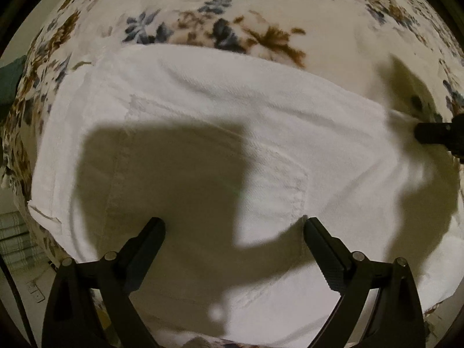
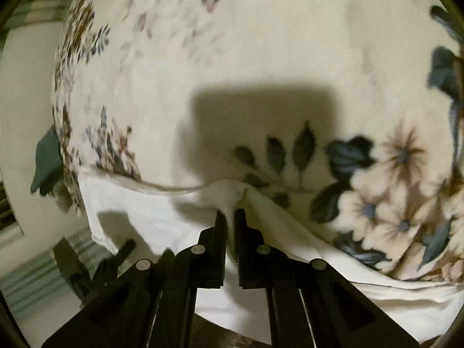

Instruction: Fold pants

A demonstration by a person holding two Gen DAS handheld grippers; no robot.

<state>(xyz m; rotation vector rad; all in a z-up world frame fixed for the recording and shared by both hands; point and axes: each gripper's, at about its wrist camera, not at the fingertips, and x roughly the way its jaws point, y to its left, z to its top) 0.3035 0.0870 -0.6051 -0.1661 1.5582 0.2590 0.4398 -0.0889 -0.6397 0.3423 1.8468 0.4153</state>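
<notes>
Honestly, folding's barely started: white pants lie mostly flat on the floral bedspread. Right gripper is pinched on the pants' edge, lifting a bit. Left gripper hangs over them, jaws apart, holding nothing. Folds all remain.

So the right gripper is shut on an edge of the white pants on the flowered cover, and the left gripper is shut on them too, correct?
Not quite. The left gripper is open above the pants, as the left wrist view shows. The rest holds: the right gripper pinches their edge on the flowered cover.
</notes>
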